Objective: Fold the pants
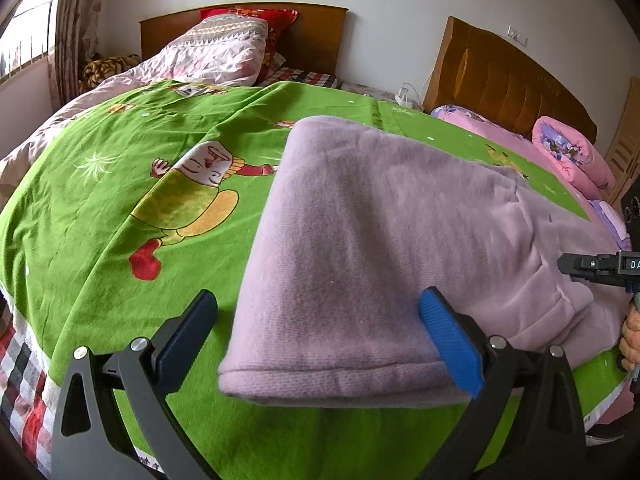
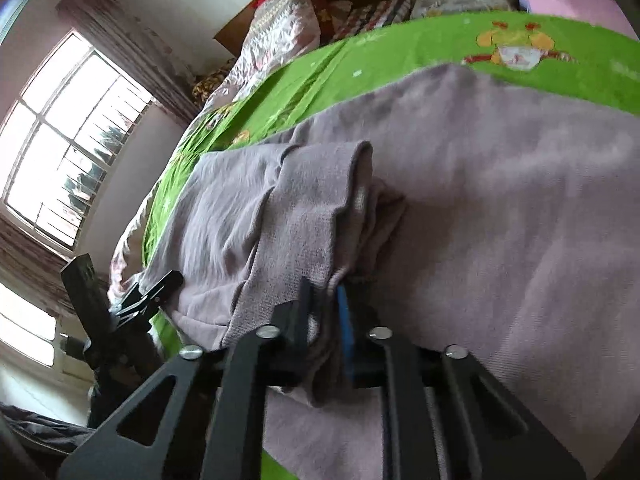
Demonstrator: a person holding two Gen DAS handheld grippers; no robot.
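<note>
Two beds fill the room side by side, each with a wooden headboard against the white wall, and a window with a curtain lights one side. Across the near bed lies one green cartoon bedspread [image 1: 120, 208], and on it one pair of lilac pants [image 1: 360, 248], already doubled so that a rounded fold points toward the headboards and the hemmed edge lies nearest the person. Beyond sit a pink patterned quilt [image 1: 216, 52] and a rolled pink blanket [image 1: 568, 152]. Two grippers are at work. At the hem, the left gripper [image 1: 328, 344] stands with its jaws wide apart, straddling part of the hem, with the blue pad touching the cloth and the dark one clear of it, gripping nothing. Over at the bunched edge, the right gripper [image 2: 324, 320] has its jaws pinched nearly shut on a gathered ridge of the pants. By my reading, the step in hand is grasping for another fold; next the left jaws need to close on the hem so both ends can lift together.
</note>
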